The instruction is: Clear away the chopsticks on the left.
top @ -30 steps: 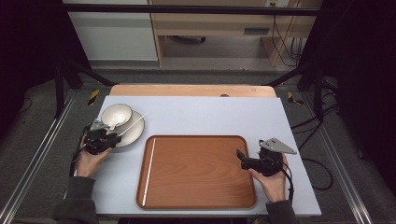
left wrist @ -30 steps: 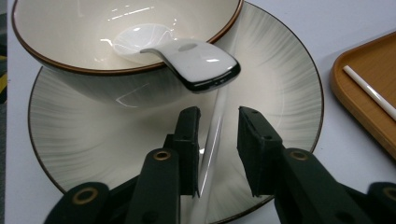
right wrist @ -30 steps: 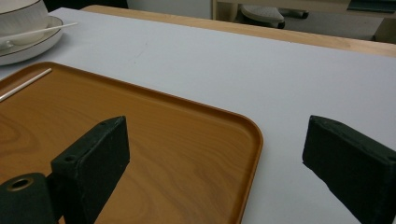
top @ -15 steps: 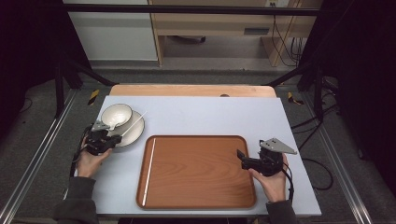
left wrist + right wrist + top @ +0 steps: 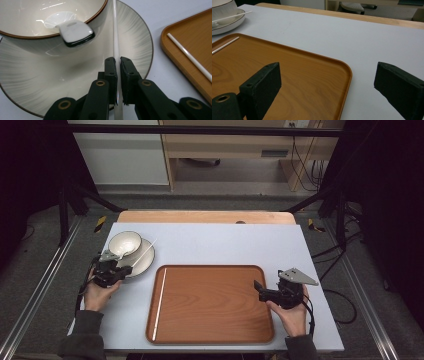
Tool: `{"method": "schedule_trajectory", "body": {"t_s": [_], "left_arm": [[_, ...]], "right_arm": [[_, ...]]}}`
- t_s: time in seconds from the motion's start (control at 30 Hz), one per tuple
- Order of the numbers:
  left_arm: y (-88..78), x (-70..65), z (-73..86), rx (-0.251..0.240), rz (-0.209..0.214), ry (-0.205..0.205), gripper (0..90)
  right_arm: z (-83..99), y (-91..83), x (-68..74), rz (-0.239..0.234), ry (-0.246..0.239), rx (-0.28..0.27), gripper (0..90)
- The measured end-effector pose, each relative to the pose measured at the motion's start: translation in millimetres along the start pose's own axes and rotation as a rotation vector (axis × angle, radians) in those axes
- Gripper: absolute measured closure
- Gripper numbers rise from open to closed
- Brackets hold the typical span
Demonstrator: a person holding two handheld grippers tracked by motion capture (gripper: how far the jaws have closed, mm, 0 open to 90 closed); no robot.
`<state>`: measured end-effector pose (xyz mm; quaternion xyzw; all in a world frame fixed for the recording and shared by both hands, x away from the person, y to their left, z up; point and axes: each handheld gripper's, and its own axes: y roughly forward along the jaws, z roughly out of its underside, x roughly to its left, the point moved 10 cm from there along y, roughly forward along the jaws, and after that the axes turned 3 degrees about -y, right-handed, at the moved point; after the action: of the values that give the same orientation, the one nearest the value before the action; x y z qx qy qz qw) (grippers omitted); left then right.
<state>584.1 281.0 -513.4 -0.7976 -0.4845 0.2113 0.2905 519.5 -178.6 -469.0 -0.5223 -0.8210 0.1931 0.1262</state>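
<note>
Surroundings first: a pale grey tabletop (image 5: 225,245) carries a rectangular brown wooden tray with rounded corners (image 5: 210,305) at centre front, and a round white ribbed saucer with a brown rim (image 5: 142,262) at the left, just clear of the tray's left edge. A white ceramic bowl with a brown rim (image 5: 125,242) sits on the saucer's far part, with a white ceramic spoon (image 5: 75,31) resting inside it, handle over the rim. One thin white chopstick (image 5: 161,302) lies along the tray's left inner edge, running near to far.

A second thin white chopstick (image 5: 115,37) lies across the saucer, touching the bowl's side; bowl and spoon crowd it on one side, and the tray rim lies near on the other.

The left hand-held gripper (image 5: 118,60) rests low over the saucer's near edge, forearm coming from the lower left corner of the tabletop. Its jaws have just been closing and now clamp the second chopstick at its near end.

The right hand-held gripper (image 5: 260,287) hangs at the tray's right edge, pointing left over the tray, jaws spread wide with nothing between them.

The clamped chopstick's long axis runs from the jaws away and rightward, its free tip past the saucer's far right rim.
</note>
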Motion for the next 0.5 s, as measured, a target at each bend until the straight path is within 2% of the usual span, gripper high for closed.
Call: {"method": "schedule_trajectory", "body": {"t_s": [0.17, 0.5], "left_arm": [[-9.7, -9.6, -5.2, -0.039, -0.006, 0.003, 84.4], [-34.5, -28.1, -3.5, -0.107, -0.035, -0.038, 84.4]], "right_arm": [[-0.9, -1.9, -2.0, 0.001, 0.008, -0.007, 7.4], [-0.3, -4.4, -5.5, 0.005, 0.009, -0.012, 7.4]]}}
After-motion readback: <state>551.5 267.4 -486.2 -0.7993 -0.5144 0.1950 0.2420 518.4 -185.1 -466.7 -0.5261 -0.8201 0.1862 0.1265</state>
